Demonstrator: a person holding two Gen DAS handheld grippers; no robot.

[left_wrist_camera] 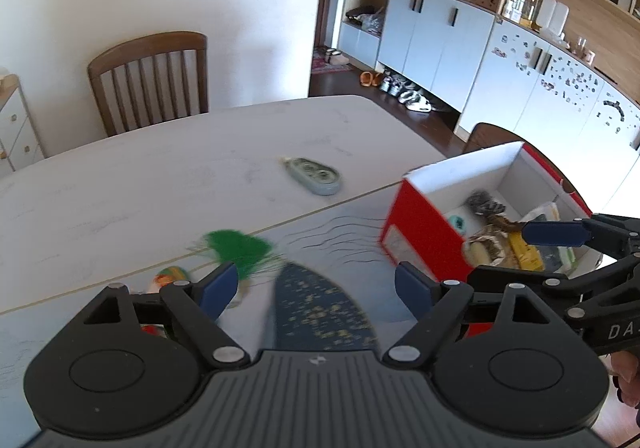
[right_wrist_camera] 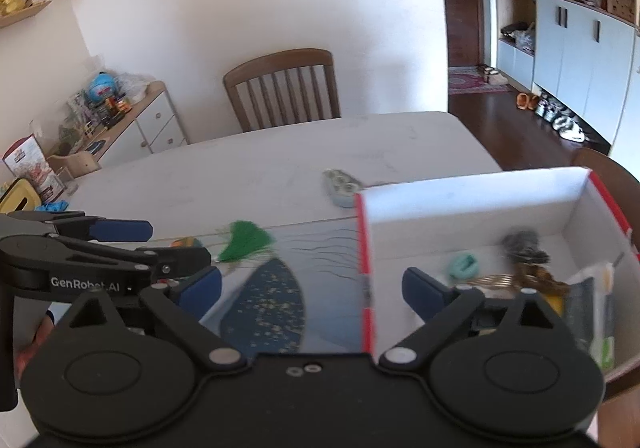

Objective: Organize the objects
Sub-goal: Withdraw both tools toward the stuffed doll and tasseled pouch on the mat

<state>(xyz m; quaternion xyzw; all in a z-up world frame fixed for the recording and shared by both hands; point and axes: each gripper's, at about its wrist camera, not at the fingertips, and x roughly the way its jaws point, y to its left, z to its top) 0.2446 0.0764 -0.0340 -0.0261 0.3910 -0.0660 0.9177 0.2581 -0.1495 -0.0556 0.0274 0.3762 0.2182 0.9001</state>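
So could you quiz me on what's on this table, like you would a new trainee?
1. True or false: the left gripper is holding the green tassel.
2. Where does the grey-green oval gadget lie? A) inside the red box B) on the bare table C) on the chair
3. Fill in: the red box is white on the ____.

Key:
1. False; both grippers, the right gripper too, are open and empty.
2. B, on the table.
3. Inside.
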